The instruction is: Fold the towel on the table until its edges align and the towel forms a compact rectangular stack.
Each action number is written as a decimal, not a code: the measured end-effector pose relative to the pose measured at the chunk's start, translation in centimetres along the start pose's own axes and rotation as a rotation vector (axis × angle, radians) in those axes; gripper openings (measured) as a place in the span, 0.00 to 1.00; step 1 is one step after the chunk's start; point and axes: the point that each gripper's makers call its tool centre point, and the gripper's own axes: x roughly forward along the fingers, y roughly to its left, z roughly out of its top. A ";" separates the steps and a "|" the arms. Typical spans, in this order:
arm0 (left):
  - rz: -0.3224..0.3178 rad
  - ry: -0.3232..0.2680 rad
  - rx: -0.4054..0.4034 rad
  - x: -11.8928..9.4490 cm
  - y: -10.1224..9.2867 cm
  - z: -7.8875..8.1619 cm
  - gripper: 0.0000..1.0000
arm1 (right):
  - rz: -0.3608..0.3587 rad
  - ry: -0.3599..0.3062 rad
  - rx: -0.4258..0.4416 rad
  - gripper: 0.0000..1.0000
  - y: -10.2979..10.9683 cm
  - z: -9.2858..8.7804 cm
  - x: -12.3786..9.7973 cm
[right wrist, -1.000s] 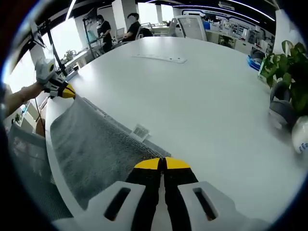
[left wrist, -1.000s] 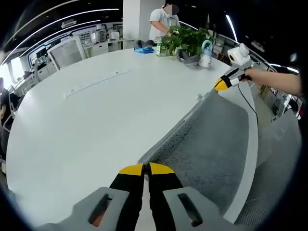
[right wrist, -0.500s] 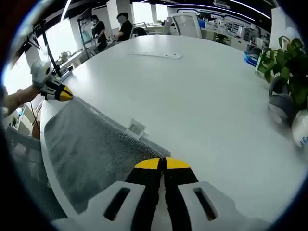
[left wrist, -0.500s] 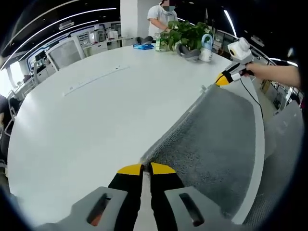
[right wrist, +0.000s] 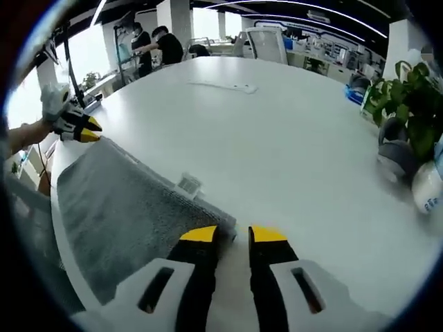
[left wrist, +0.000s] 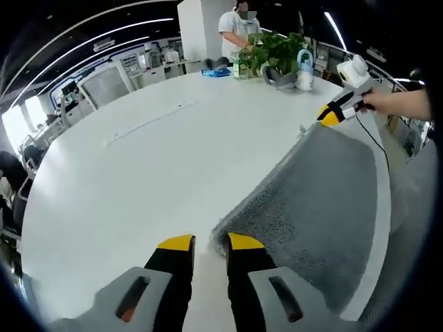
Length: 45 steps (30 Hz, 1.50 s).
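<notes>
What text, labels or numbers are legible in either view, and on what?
None can be read.
Sewn tag on the grey towel edge: printed marks, too small and blurred.
White bottle beside the plant: blue marking, unreadable.
White strip on the table: no legible print.

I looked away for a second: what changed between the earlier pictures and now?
Both tools opened and let go of the grey fluffy towel: the left tool and right tool had been shut on its two far corners, and the jaws now stand apart beside them. The towel stays spread along the white table edge.
</notes>
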 end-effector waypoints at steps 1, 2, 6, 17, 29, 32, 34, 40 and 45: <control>-0.003 -0.018 0.001 -0.5 -0.5 0.6 0.18 | -0.004 -0.022 -0.005 0.14 -0.1 0.3 -0.2; -0.009 -0.030 -0.003 -0.8 -1.0 1.0 0.18 | -0.012 -0.026 -0.007 0.13 -0.4 0.3 -0.6; -0.055 -0.098 -0.019 -1.6 -4.4 3.2 0.16 | -0.029 -0.036 -0.082 0.03 -0.8 0.8 -1.5; -0.355 -0.085 0.128 -0.2 -18.5 4.6 0.01 | 0.033 0.005 -0.201 0.00 2.0 1.4 -1.2; -0.497 0.007 0.273 2.3 -26.8 2.8 0.01 | 0.226 0.170 -0.453 0.00 8.2 -1.0 1.4; -0.490 0.014 0.293 2.6 -26.7 2.1 0.01 | 0.204 0.191 -0.565 0.00 8.3 -1.8 2.2; -0.485 0.022 0.291 2.4 -26.5 2.1 0.01 | 0.198 0.201 -0.554 0.00 8.4 -1.7 2.0; -0.455 0.026 0.426 2.4 -26.4 1.7 0.01 | 0.162 0.255 -0.620 0.00 8.3 -1.8 2.1; -0.407 0.043 0.544 2.0 -26.2 1.2 0.01 | 0.108 0.366 -0.662 0.00 8.2 -2.2 2.1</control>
